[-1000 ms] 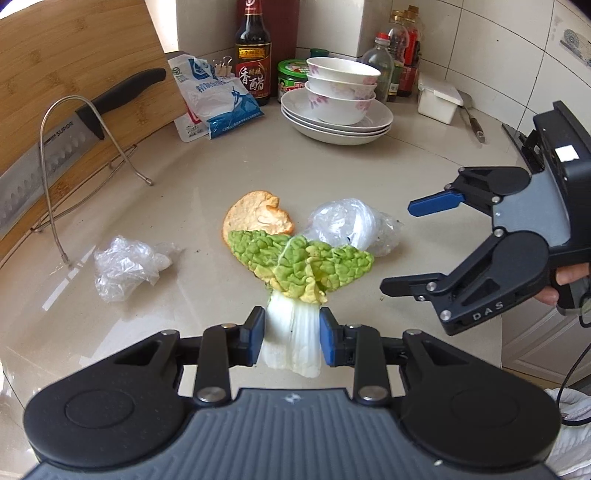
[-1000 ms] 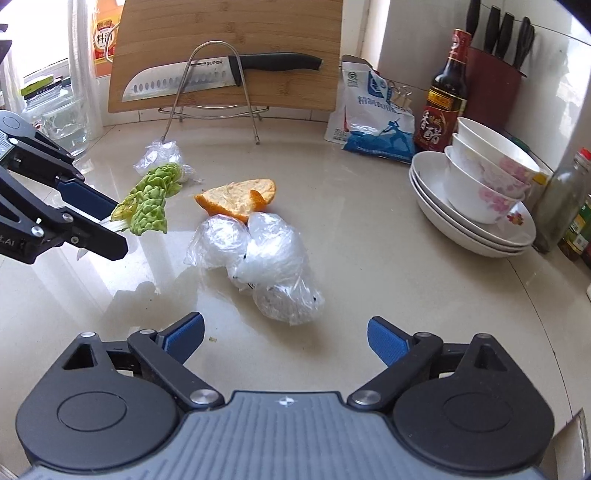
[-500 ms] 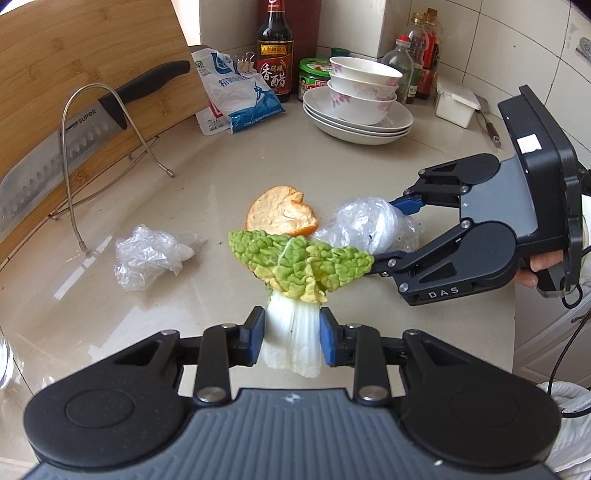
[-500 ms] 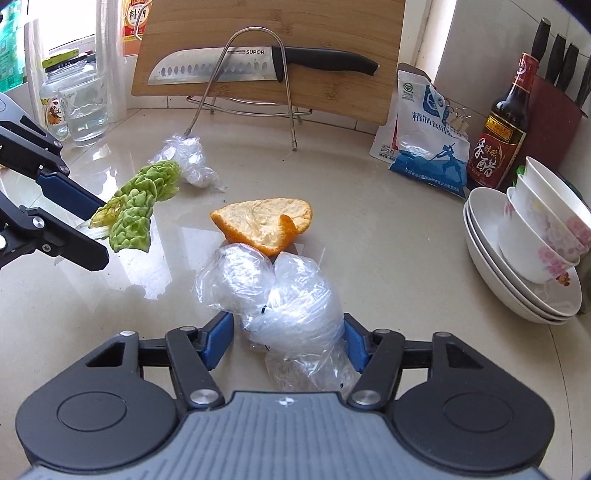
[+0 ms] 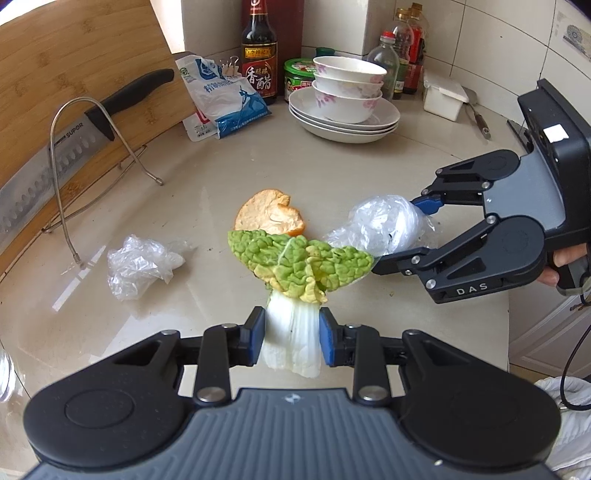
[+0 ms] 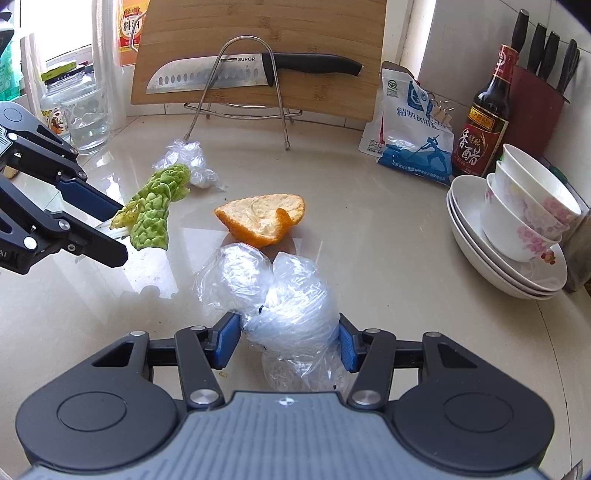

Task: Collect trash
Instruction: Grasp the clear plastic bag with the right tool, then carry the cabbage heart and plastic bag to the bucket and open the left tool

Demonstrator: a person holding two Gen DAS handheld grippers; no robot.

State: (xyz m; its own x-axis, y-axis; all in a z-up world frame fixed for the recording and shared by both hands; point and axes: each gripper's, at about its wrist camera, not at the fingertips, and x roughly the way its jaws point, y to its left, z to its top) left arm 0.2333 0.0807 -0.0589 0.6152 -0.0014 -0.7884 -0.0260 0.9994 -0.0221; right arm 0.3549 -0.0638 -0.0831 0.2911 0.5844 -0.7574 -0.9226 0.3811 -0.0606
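Trash lies on the pale counter (image 5: 369, 166), and some of it is held right now. The left gripper (image 5: 291, 336) has its blue fingers (image 5: 255, 339) pinching the white stalk of a cabbage leaf (image 5: 295, 266). The bumpy green top of the leaf sticks out past the fingers, up off the counter. The right gripper (image 6: 288, 339) has its fingers (image 6: 227, 338) pressed on both sides of a crumpled clear plastic bag (image 6: 284, 306). One puffy part of the bag bulges out in front of the fingers, and some hangs below them. From the left wrist view the bag is up in the air, just behind the tip of the leaf.

Just past the bag, an orange peel (image 6: 264, 219) sits on the counter with its pale inside facing up. A smaller ball of clear plastic (image 5: 138, 266) sits farther off on the counter, near the foot of a wire stand (image 5: 70, 170). A big knife (image 6: 236, 72) lies across the stand against a wooden cutting board (image 6: 258, 22). At the back stand a blue and white bag (image 6: 413, 136) and a dark bottle (image 6: 484, 122). A stack of bowls (image 6: 524, 206) sits on white plates (image 6: 476, 236) at the side.
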